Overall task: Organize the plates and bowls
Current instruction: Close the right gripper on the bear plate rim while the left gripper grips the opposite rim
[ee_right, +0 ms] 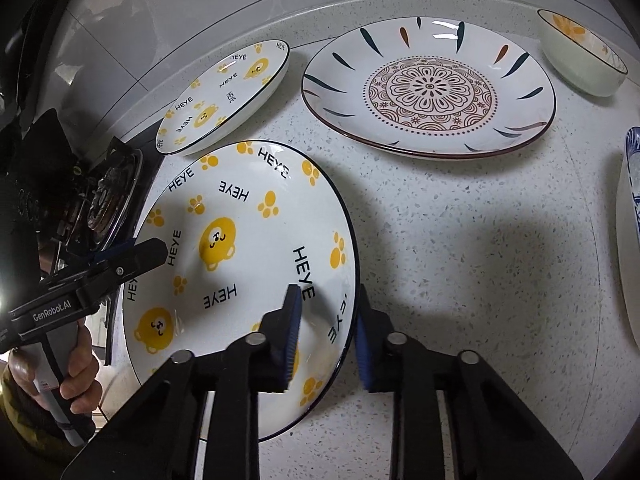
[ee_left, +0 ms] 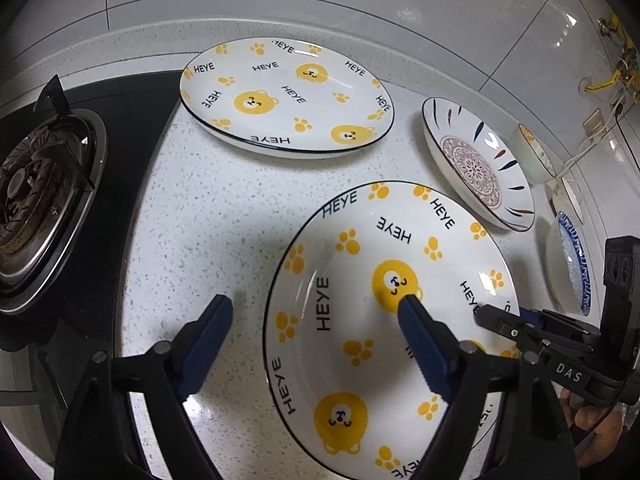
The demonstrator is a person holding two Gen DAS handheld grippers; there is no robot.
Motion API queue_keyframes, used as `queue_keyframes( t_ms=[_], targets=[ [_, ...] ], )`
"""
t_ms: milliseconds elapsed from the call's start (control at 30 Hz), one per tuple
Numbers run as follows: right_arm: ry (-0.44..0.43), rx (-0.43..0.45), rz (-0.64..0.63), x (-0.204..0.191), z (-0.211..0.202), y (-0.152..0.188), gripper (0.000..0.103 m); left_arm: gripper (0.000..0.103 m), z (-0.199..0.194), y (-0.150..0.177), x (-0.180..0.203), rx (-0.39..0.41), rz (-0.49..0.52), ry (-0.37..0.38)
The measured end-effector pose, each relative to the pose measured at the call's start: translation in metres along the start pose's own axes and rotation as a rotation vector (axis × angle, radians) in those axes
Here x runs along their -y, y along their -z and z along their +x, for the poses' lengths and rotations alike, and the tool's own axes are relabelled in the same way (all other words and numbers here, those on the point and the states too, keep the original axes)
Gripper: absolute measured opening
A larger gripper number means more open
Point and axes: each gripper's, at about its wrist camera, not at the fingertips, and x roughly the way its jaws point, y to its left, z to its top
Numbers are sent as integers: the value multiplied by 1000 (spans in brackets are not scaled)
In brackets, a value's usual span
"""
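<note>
We have barely begun: every dish sits apart on the speckled counter, nothing stacked. Our right gripper straddles the near bear plate's right rim, fingers not quite pinched; our left gripper hangs spread over its left rim. Only the right view shows the mandala plate whole; the left shows the gas burner.

My left gripper is hovering with its fingers spread wide across the near bear plate's left rim. Beyond that plate, a second bear plate is lying on the speckled table; the right gripper is reaching its right edge.
</note>
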Motion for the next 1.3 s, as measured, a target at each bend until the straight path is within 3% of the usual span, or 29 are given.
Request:
queue_keyframes(
  t_ms=[300,400,600,1033,1300],
  targets=[
    [-12,-7,-3,4,1,-2,18,78,10,-1,-9,-55,-38,17],
    [-11,-6,-3,4,1,-3,18,75,9,-2,-13,-41,-46,19],
    [-9,-9,0,3,2,-5,18,57,8,-5,-20,-36,-56,25],
    [-29,-26,13,6,2,-5,17,51,10,-2,-13,-71,113,5],
    [-42,-34,8,6,0,-3,16,51,11,-3,-12,-121,155,12]
  ],
)
